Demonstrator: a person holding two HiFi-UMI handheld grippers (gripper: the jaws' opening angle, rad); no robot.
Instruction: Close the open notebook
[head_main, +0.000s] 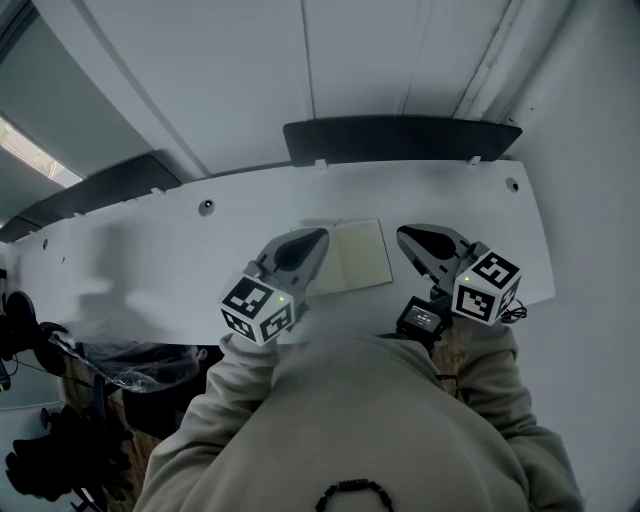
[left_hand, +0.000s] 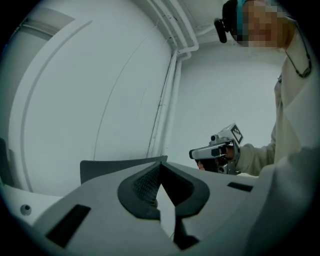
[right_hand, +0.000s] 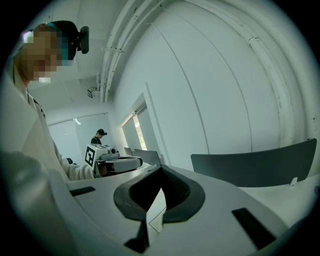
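The notebook (head_main: 358, 256) lies open on the white table (head_main: 150, 270), with a cream page facing up between my two grippers. Its left part runs under the left gripper (head_main: 312, 240), which hovers over that edge with jaws together and holds nothing. The right gripper (head_main: 410, 238) sits just right of the notebook, also shut and empty. In the left gripper view my jaws (left_hand: 160, 167) meet at the tip, and the right gripper (left_hand: 216, 150) shows beyond them. The right gripper view shows closed jaws (right_hand: 160, 172) and the left gripper (right_hand: 117, 162) across from them.
Two dark chair backs (head_main: 400, 138) (head_main: 100, 190) stand along the table's far edge. A small black device (head_main: 421, 318) lies by the near edge under my right hand. Bags and clutter (head_main: 60, 400) fill the floor at the left. A person (right_hand: 98, 137) stands far off.
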